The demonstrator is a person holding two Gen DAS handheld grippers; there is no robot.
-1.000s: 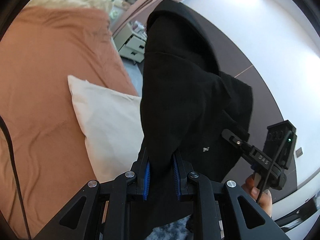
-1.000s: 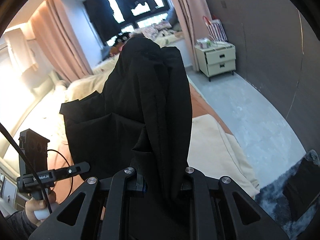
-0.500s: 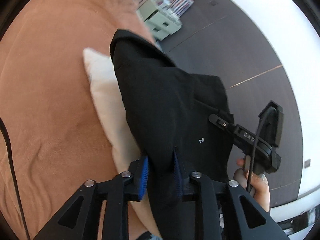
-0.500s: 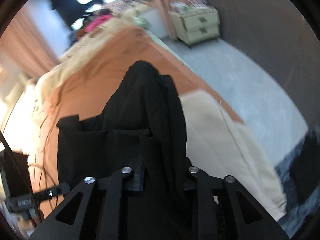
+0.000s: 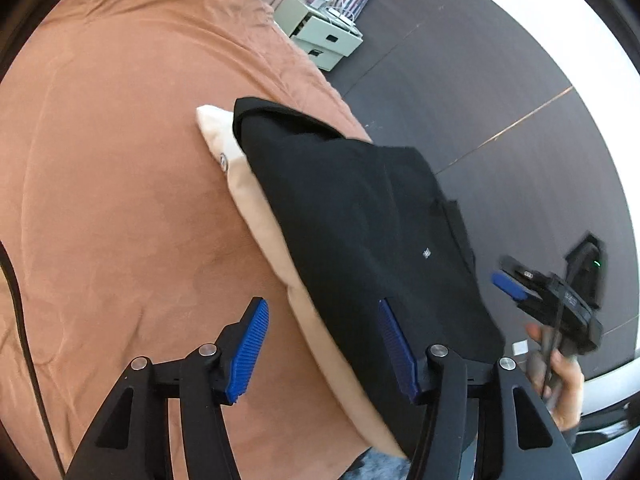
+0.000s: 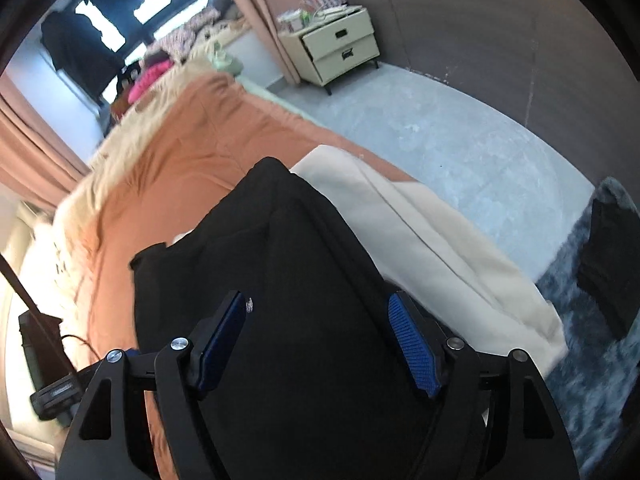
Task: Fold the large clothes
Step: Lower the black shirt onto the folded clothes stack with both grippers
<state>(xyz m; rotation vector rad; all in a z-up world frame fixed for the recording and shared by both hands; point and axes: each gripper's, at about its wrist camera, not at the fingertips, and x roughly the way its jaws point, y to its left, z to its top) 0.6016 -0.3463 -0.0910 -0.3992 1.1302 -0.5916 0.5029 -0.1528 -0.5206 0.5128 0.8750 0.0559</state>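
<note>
Two grippers: both angled down at the bed, jaws just been opening.
Left gripper (image 5: 322,346): spread; blue pads clear of cloth, right pad at the garment's edge, nothing pinched.
Right gripper (image 6: 318,340): spread wide; black cloth lies between the pads, not pressed.
Right hand (image 5: 560,372): wrapped round its handle, beside the garment.
Black garment (image 5: 360,216): folded, lying on cream pillow (image 6: 432,232).
Pillow: on orange bedspread (image 5: 120,160).
Beyond: grey floor (image 6: 460,140), pale nightstand (image 6: 340,48), dark wall (image 5: 500,80).
</note>
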